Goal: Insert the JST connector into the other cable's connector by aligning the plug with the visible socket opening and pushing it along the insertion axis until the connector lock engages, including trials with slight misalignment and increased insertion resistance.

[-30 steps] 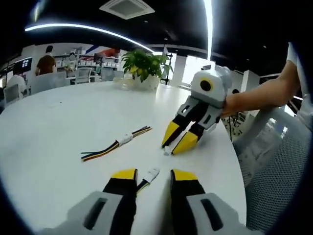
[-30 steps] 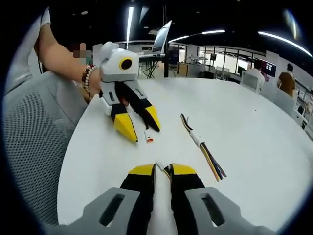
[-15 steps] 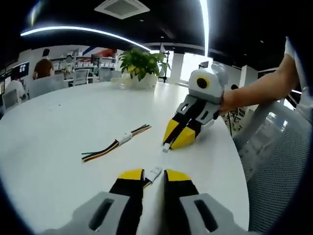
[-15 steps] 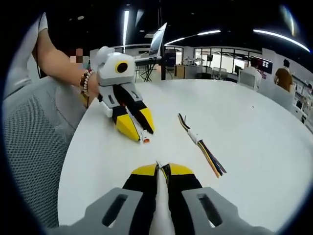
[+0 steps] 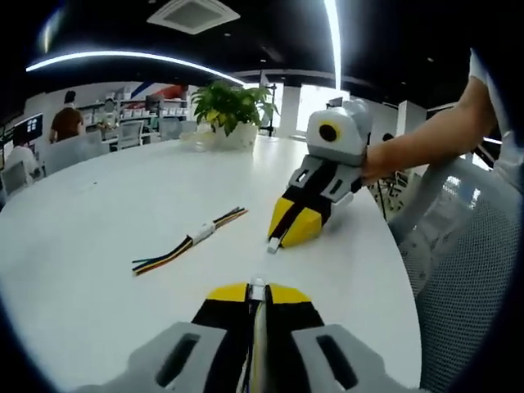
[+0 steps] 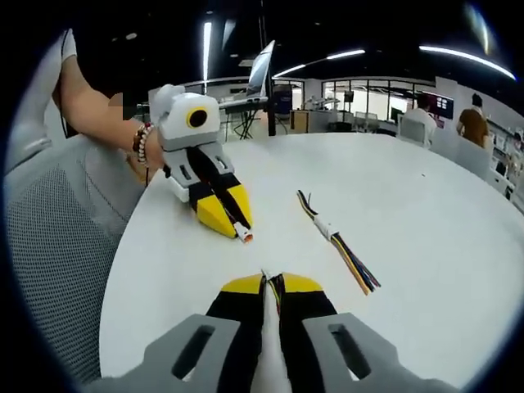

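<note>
Facing each other across a bare stretch of the round white worktop (image 5: 98,213), the two grippers each carry one half of the joint. In the left gripper view, the left gripper (image 5: 258,292) has its yellow-tipped black jaws pressed together on a small white JST connector (image 5: 258,283), whose end peeks out just above the tips with its thin wires running back between them. Opposite, the right gripper (image 5: 288,232) points down toward it, jaws likewise pinched on a small pale plug (image 5: 273,243) that juts from the tips close to the surface.

In the right gripper view the picture is mirrored: the right gripper (image 6: 268,284) nips a thin wire lead at its tips, and the left gripper (image 6: 233,223) shows its connector, white with an orange-red end (image 6: 245,237), aimed this way.

Judging from both views, the two connector ends lie near each other but apart, roughly nose to nose along one line, each gripper's long axis pointing at the other. Whether plug and socket opening are squared in roll is too small to tell; that alignment is what the push depends on.

A spare, already-joined multicoloured ribbon cable with a white mid-connector (image 5: 201,233) lies flat on the worktop, well to the side of that line.
</note>
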Motion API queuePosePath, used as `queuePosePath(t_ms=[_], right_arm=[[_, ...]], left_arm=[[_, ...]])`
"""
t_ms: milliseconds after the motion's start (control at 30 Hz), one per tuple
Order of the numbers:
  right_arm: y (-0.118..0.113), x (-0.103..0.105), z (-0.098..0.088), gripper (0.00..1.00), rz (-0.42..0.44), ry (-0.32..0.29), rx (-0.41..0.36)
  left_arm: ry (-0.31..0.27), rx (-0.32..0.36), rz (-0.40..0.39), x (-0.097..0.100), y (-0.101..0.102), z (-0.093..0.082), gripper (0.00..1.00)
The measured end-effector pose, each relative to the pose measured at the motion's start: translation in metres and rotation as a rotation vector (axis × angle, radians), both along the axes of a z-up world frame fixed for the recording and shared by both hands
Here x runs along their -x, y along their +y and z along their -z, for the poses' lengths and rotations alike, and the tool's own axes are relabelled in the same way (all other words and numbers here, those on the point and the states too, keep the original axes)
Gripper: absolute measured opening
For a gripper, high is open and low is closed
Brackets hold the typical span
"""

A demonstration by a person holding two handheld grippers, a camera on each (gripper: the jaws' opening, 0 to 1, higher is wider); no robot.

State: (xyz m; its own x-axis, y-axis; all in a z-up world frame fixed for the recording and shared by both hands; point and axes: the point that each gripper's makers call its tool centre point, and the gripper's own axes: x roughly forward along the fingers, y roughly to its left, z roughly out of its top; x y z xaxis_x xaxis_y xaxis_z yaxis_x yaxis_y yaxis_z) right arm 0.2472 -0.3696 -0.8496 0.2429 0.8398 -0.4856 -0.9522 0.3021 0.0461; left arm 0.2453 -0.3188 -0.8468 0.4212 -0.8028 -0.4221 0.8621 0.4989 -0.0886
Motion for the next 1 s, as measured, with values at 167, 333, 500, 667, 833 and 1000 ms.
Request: queuePosePath(t_ms=[167, 333, 500, 667, 833, 1000], right_arm=[[0.000, 0.001, 0.000, 0.03, -0.006, -0.002, 0.009], [0.001, 0.004, 0.000, 0.03, -0.026, -0.002, 0.024], [0.006, 0.005, -0.009, 0.03, -0.045, -0.010, 0.016], [0.013, 0.007, -0.016, 0.03, -0.075, -0.035, 0.020], [0.019, 0.008, -0.021, 0.03, -0.102, -0.066, 0.031], [0.024, 0.012, -0.024, 0.03, -0.137, -0.104, 0.062]], left_arm=[[0.000, -0.022, 0.041, 0.003, -0.003, 0.000, 0.00], [-0.028, -0.072, 0.090, 0.008, -0.006, -0.001, 0.00], [-0.040, -0.066, 0.099, 0.006, -0.006, -0.007, 0.00], [-0.060, -0.057, 0.101, 0.004, -0.007, -0.014, 0.00], [-0.083, -0.071, 0.130, 0.007, -0.012, -0.017, 0.00], [-0.093, -0.073, 0.142, 0.010, -0.014, -0.019, 0.00]])
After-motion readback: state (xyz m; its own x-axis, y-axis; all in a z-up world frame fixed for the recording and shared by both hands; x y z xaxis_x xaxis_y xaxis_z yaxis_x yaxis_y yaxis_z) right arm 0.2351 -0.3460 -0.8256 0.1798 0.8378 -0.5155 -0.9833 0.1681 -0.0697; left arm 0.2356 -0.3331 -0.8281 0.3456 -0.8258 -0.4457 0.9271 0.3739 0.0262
